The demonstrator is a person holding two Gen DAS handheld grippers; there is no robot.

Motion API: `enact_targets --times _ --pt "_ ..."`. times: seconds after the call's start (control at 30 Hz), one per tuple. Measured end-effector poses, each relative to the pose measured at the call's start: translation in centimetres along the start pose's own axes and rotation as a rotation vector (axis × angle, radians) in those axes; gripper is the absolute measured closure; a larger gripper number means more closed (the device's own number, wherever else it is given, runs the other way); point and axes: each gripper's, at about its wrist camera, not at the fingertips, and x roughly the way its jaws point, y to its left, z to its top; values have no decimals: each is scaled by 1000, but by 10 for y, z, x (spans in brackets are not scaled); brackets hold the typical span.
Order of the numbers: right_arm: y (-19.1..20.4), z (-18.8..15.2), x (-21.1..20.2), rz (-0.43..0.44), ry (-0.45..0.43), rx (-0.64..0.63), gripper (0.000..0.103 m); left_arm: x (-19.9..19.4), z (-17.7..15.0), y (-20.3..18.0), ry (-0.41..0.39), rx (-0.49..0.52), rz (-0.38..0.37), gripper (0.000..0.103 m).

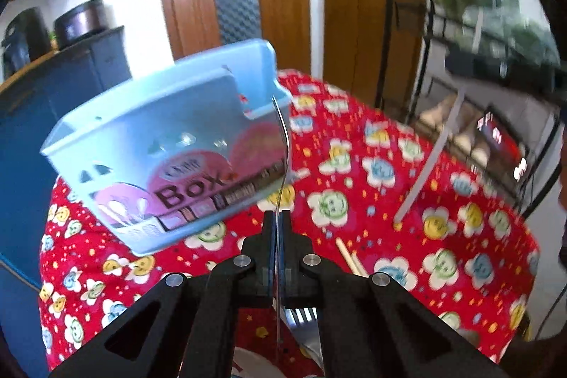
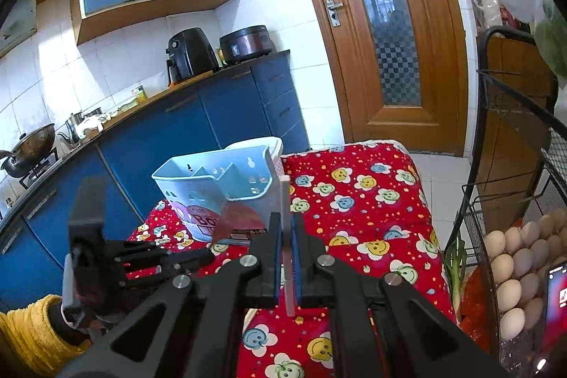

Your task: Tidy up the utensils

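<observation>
**Both Claws Loaded Beside the Utensil Box**

**Left wrist view.** We see the left claw (image 1: pixel 277 218) clamped on a thin metal utensil (image 1: pixel 285 144), viewed edge-on; its curved handle rises in front of the pale blue utensil box (image 1: pixel 170 137). Tines of what looks like a fork show below the claw. The box stands at the left part of the tabletop, on the red cartoon-print cloth (image 1: pixel 372 172). Only this view shows a white chopstick-like stick (image 1: pixel 430 158) hanging tilted above the cloth to the right, and wooden chopsticks (image 1: pixel 351 257) lying on the cloth near the claw. Motion blur softens the background.

**Right wrist view.** We see the right claw (image 2: pixel 285 225) closed on a white stick (image 2: pixel 286 236), held upright between blue pads. The box (image 2: pixel 216 186) sits ahead and to the left on the cloth (image 2: pixel 361 201); here its inner dividers are visible. The left claw (image 2: pixel 209 255) enters from the left, pointing toward the box base. Only this view shows a wire basket (image 2: pixel 496 201) of eggs (image 2: pixel 510 271) at the right.
</observation>
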Motion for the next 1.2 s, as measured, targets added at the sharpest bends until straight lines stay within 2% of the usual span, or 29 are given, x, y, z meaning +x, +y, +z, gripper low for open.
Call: enact_targets --times 0.33,0.63,1.0,1.2 --pt "23 13 -6 -4 -22 -44 97 -60 6 27 -178 -120 -21 102" --pt "47 38 -6 5 -50 -93 97 -101 34 65 -330 -202 -3 102" --pt "67 90 1 -1 -118 -159 97 -110 81 114 -486 -298 23 102" --pt "76 109 27 -8 -111 -183 97 -90 94 133 -510 -327 44 102"
